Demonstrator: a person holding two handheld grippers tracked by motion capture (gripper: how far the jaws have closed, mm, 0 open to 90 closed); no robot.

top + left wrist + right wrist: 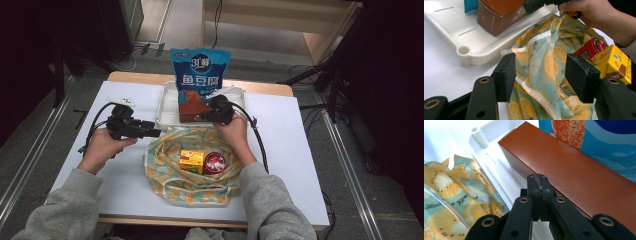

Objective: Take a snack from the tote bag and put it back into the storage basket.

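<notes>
Fruit-print bag [541,62] lies between left gripper's [544,72] parted fingers [505,75].

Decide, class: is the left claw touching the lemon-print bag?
Apart. In the left gripper view, the left claw stands open, its pads on either side of the lemon-print bag with gaps showing.

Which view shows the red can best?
Left gripper view: the red can sits close, its label side facing the camera, beside the yellow carton in the fruit-print bag. High view gives just its small top.
</notes>
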